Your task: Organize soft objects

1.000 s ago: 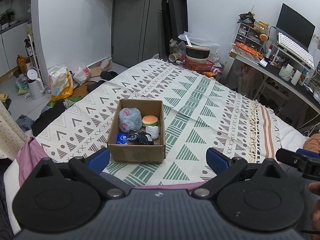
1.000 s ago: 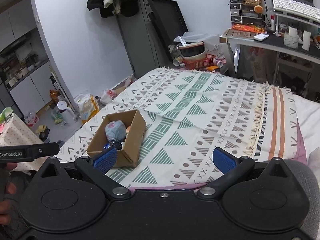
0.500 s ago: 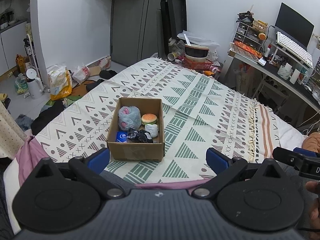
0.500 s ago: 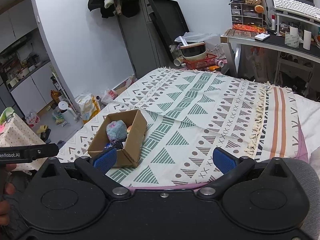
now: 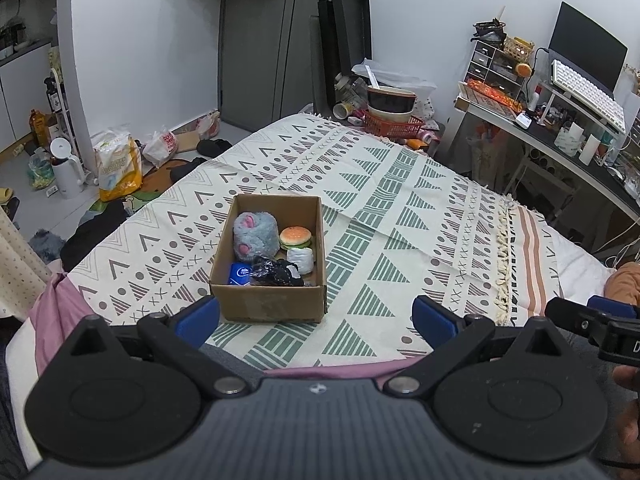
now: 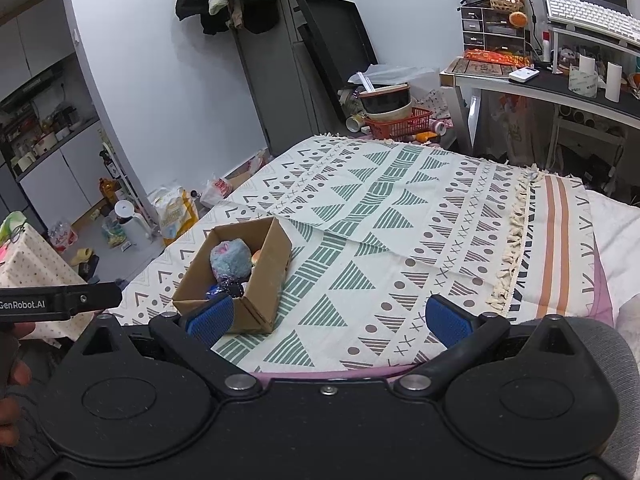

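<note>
Now both grippers (image 5: 316, 316) (image 6: 328, 318) gape, empty, near the box (image 5: 272, 304).

The left tongs (image 5: 316, 314) are wide apart and hold nothing. The right tongs (image 6: 329, 316) are wide apart too, with nothing between them. A person's hand (image 6: 10, 384) shows at 9 o'clock in the right wrist view.

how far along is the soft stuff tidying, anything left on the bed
Done, by the look of it: the cardboard box on the bedspread already holds the grey plush, burger toy, a white soft piece, a black item and a blue pack. In hand: nothing; the left gripper and right gripper are both open and empty. Left: no loose soft item shows on the bedspread.
</note>
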`<state>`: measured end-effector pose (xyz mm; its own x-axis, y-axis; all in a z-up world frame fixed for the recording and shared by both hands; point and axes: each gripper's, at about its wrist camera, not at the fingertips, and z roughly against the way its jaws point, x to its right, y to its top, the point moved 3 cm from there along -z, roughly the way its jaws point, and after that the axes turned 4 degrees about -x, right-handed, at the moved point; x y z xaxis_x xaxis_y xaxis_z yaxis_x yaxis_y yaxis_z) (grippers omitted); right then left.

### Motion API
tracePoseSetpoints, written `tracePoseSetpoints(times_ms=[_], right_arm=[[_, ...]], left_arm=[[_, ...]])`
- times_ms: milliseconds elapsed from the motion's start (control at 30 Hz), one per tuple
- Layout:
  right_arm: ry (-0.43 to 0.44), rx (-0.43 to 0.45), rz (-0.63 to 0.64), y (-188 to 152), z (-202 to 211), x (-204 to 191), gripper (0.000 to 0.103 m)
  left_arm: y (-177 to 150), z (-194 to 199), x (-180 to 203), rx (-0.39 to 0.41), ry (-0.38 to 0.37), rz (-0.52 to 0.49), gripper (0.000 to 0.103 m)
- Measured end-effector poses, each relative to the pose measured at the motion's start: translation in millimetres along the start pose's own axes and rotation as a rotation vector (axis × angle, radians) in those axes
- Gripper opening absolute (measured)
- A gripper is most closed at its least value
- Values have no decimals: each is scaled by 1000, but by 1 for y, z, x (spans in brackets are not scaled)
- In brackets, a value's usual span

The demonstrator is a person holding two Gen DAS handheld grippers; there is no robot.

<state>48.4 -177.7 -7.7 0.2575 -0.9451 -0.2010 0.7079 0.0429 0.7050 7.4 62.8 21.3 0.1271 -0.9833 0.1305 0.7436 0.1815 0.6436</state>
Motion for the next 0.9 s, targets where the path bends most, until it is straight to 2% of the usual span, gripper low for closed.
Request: tracePoseSetpoints(times_ms=[900], right_arm=[[-14,18,-33,3,5,15,103]], left_arm=[[-1,-3,11,-10,-3,-23,102]])
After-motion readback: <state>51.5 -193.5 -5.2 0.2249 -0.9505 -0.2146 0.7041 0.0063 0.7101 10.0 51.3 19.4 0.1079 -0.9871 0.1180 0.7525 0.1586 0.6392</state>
